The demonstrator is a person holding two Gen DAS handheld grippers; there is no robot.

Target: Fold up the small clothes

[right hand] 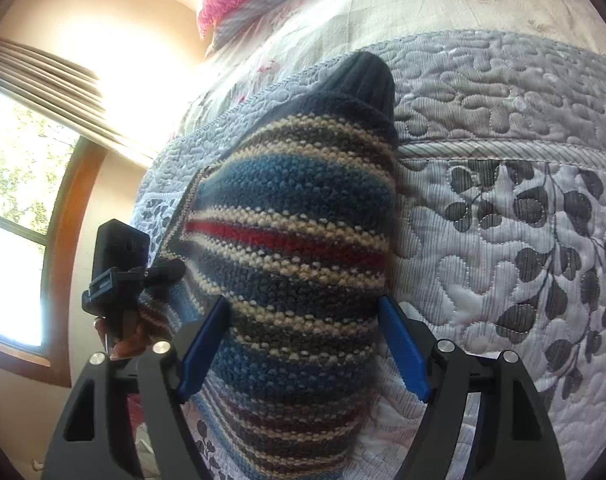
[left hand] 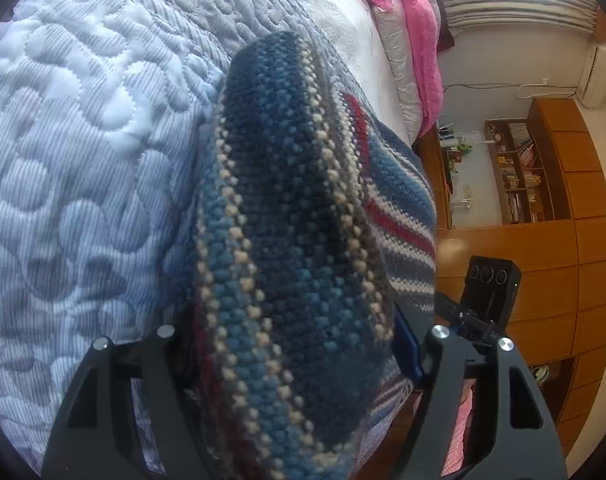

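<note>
A striped knit sweater (left hand: 287,216) in blue, cream and red fills the left wrist view, bunched thickly between the fingers of my left gripper (left hand: 299,336), which is shut on it. In the right wrist view the same sweater (right hand: 299,232) bulges between the blue pads (right hand: 403,352) of my right gripper (right hand: 303,340), also shut on it; a dark ribbed cuff (right hand: 367,80) points away. The sweater is lifted over a grey quilted bedspread (left hand: 83,140). Each view shows the other gripper close by: right gripper (left hand: 487,292), left gripper (right hand: 119,268) held by a hand (right hand: 131,340).
Pink pillows (left hand: 419,40) lie at the head of the bed. Beyond the bed edge stand a wooden wardrobe (left hand: 563,248) and a bookshelf (left hand: 519,172). A bright window (right hand: 11,200) is on the other side. The leaf-patterned quilt (right hand: 523,240) spreads to the right.
</note>
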